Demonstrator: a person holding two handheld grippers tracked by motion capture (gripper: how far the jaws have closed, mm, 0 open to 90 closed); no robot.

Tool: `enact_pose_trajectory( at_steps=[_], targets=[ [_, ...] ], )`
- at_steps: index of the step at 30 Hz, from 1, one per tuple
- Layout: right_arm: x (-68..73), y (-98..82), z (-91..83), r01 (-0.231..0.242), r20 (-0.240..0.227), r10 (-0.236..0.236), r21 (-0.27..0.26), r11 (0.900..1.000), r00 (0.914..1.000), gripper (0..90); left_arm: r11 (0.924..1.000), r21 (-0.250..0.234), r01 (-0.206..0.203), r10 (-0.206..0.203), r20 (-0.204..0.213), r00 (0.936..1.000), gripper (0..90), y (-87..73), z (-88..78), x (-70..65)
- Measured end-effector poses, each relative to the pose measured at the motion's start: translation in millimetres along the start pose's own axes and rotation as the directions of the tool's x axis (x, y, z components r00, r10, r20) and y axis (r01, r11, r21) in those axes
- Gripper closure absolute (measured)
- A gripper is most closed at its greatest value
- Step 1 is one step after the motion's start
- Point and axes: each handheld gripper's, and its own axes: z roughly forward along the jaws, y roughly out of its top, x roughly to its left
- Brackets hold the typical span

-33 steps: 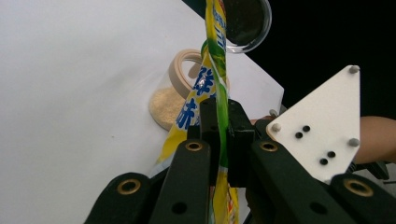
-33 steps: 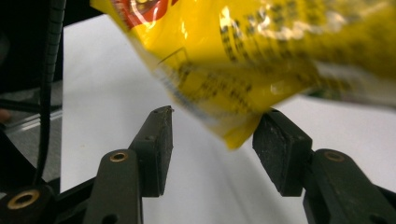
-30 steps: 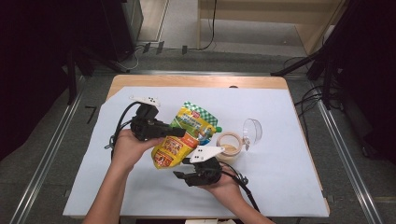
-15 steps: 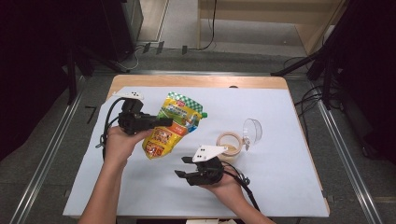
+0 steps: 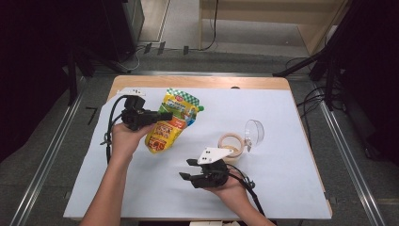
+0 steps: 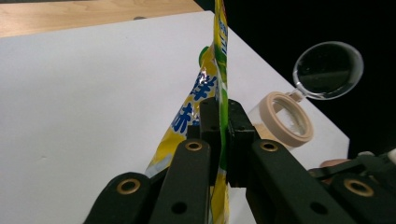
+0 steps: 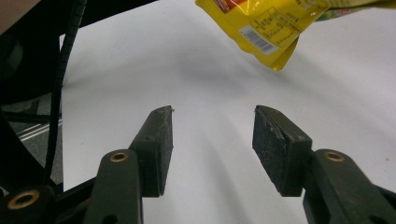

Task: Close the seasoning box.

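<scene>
A yellow and green printed pouch [image 5: 170, 121] hangs tilted over the left half of the white sheet, pinched at its edge by my left gripper [image 5: 164, 116]. In the left gripper view the black jaws are shut on the thin pouch [image 6: 219, 79], which stands edge-on between them. My right gripper [image 5: 187, 169] rests low near the front of the table, jaws apart with nothing between them; the pouch's [image 7: 266, 28] lower corner hangs above and beyond its fingertips [image 7: 163, 126]. A small clear jar [image 5: 231, 144] with a tan rim sits right of centre, its clear hinged lid [image 5: 254, 132] flipped open.
A white sheet [image 5: 291, 160] covers most of the wooden table [image 5: 221, 83]. The jar [image 6: 285, 123] and its lid [image 6: 327, 70] lie just behind the right hand. Cables trail from both grippers. Dark floor and metal rails surround the table.
My left gripper has carried the pouch leftward and away from the jar, a little lower over the sheet. The right gripper has stayed where it was.
</scene>
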Motion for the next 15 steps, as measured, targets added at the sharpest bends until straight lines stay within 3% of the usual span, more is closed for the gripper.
enact_pose_trajectory(
  at_steps=[6,15],
  targets=[
    [-2.4,-0.4,-2.8,-0.004,0.012,0.004,-0.008,1.000,0.9999,48.7,0.9994,0.032,0.011,-0.010,-0.021,0.9997,88.8,-5.3,8.4,7.1],
    [-2.3,1.2,-3.6,0.000,0.009,0.000,-0.011,1.000,1.0000,48.8,0.9992,0.041,0.001,0.000,-0.018,0.9998,88.1,-7.6,1.9,7.8]
  ],
)
